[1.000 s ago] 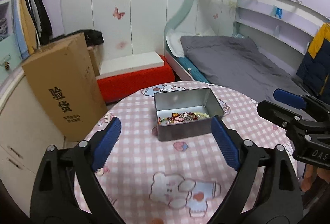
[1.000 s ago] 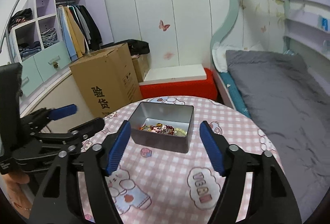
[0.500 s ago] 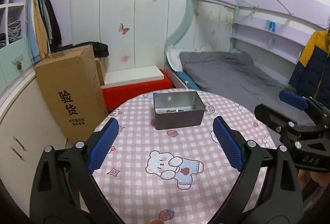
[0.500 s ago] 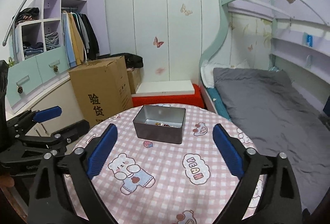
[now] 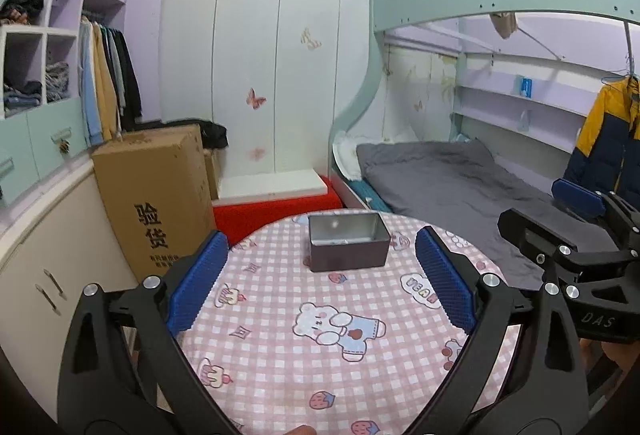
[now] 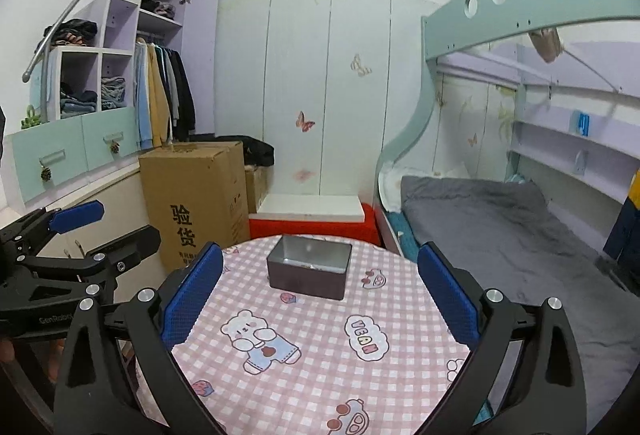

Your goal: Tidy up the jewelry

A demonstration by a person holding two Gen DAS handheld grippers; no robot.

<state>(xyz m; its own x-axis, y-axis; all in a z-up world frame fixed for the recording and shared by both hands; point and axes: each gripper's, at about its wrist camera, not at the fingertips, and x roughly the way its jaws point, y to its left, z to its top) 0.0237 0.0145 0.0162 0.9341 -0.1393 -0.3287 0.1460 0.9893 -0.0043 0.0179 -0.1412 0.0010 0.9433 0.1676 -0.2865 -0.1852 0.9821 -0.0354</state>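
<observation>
While both tools hover over the round table [image 5: 320, 363], the left gripper [image 5: 320, 285] stands spread wide and the right gripper's [image 6: 318, 293] jaws are opening, nothing between either pair. Ahead of both, well apart from the fingertips, sits the metal tin [image 5: 347, 241]; its contents barely show.

Both grippers have pulled back and up from the metal box [image 5: 348, 241]. The box looks smaller and farther away now, and more of the pink checked table [image 5: 320, 347] shows. The right gripper [image 6: 318, 293] is opening wider, with nothing between its jaws. The left gripper [image 5: 320, 279] has opened a little more too.
</observation>
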